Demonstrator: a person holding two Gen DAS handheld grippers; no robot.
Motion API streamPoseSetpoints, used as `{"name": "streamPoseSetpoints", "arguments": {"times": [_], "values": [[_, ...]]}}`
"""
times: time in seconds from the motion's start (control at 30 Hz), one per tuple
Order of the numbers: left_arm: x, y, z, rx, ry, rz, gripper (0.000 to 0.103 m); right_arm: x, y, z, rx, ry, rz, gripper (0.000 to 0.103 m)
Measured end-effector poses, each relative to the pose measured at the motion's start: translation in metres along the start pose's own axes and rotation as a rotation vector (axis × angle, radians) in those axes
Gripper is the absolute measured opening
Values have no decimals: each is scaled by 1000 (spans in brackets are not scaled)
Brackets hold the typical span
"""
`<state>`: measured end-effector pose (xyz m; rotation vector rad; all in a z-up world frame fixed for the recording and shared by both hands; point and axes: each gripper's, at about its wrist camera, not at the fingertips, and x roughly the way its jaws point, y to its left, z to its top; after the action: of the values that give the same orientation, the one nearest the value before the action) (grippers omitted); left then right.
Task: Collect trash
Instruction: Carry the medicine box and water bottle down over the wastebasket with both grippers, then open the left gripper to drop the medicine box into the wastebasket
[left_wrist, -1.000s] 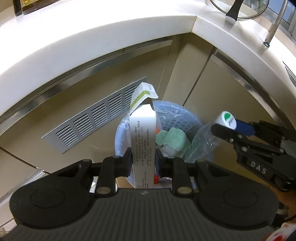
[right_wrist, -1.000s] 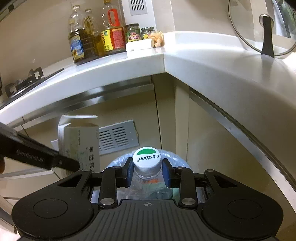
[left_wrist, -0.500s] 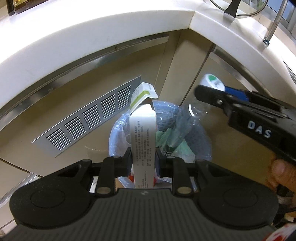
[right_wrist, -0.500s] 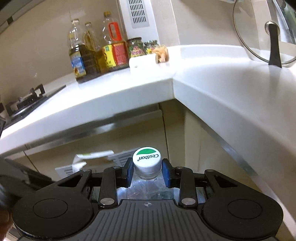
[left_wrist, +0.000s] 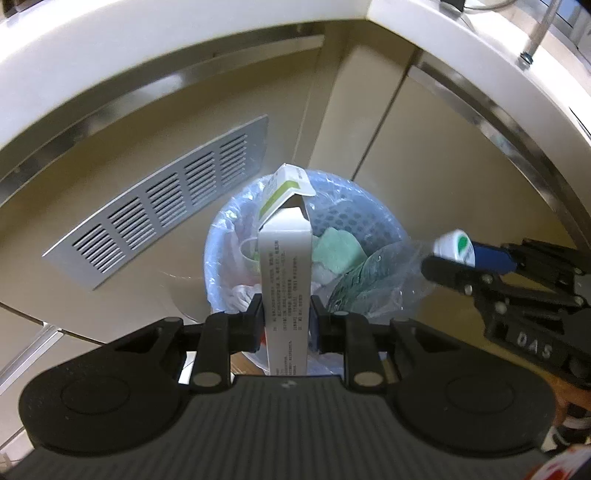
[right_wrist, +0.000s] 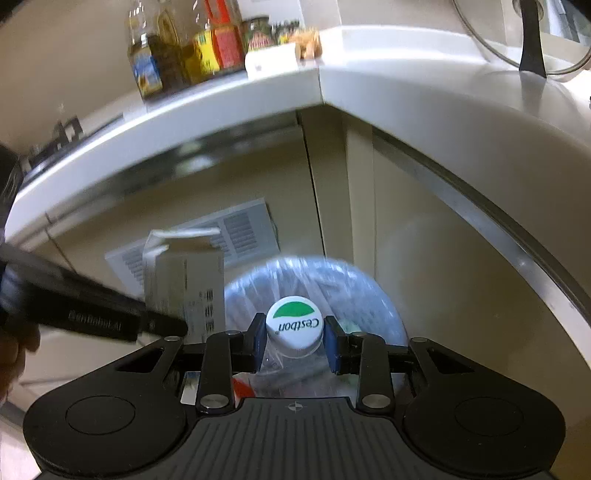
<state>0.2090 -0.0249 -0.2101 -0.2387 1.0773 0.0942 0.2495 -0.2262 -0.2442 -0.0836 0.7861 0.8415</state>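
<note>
**Carton and bottle held over the lined bin**

The white table (right_wrist: 424, 96) wraps around the corner above beige cabinet fronts, and the bin stands on the floor below that corner. On the table, far above and behind the bin, stand oil bottles (right_wrist: 147, 62) and jars (right_wrist: 258, 35), with a glass pot lid (right_wrist: 532, 40) off to the right. A slatted metal vent grille (left_wrist: 162, 218) is set in the cabinet front just left of the bin.

The bin (left_wrist: 365, 206) is a round perforated basket lined with a clear plastic bag, already holding a pale green cloth (left_wrist: 336, 253) and other crumpled waste.

The left tongs (left_wrist: 286, 321) are closed narrowly on a tall white carton (left_wrist: 286, 266) with printed text; its green-edged top flap stands open, and the carton sits upright directly above the bin's near rim.

The right tongs (right_wrist: 294, 345) grip a clear plastic bottle (left_wrist: 373, 280) at the neck, just under its white cap (right_wrist: 294, 325) with a green mark. In the left wrist view the bottle lies tilted over the bin's right edge, its crumpled body reaching into the bag's mouth, cap pointing away from the bin.
</note>
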Motion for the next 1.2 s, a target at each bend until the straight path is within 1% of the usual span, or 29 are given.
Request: {"name": "streamPoseSetpoints", "arguments": {"times": [0.1, 0.2, 0.4, 0.53, 0.63, 0.73, 0.93, 1.03, 1.1, 1.13, 1.17, 1.2], "values": [[7, -2, 3, 13, 15, -16, 21, 0, 1, -6, -28, 44, -21, 33], [21, -3, 7, 19, 31, -26, 21, 6, 0, -6, -31, 55, -41, 33], [58, -5, 18, 46, 64, -24, 21, 25, 2, -5, -71, 48, -49, 32], [81, -7, 23, 69, 85, -20, 22, 36, -1, 2, -75, 44, -58, 33], [96, -6, 25, 98, 98, -10, 22, 44, -3, 9, -76, 42, -58, 33], [109, -4, 23, 104, 105, -6, 21, 48, -4, 13, -85, 44, -56, 33], [123, 1, 26, 99, 98, -9, 22, 52, -4, 17, -95, 50, -57, 33], [119, 1, 29, 96, 91, -6, 22, 53, -3, 19, -105, 56, -54, 33], [115, 0, 31, 86, 75, 4, 32, 53, -2, 20, -113, 60, -54, 33], [111, 1, 32, 80, 61, 6, 41, 53, -1, 20, -117, 61, -54, 33], [106, 1, 33, 73, 48, 8, 45, 53, -1, 21, -119, 62, -54, 33], [102, 2, 33, 66, 39, 10, 46, 53, -1, 20, -121, 63, -54, 33]]}}
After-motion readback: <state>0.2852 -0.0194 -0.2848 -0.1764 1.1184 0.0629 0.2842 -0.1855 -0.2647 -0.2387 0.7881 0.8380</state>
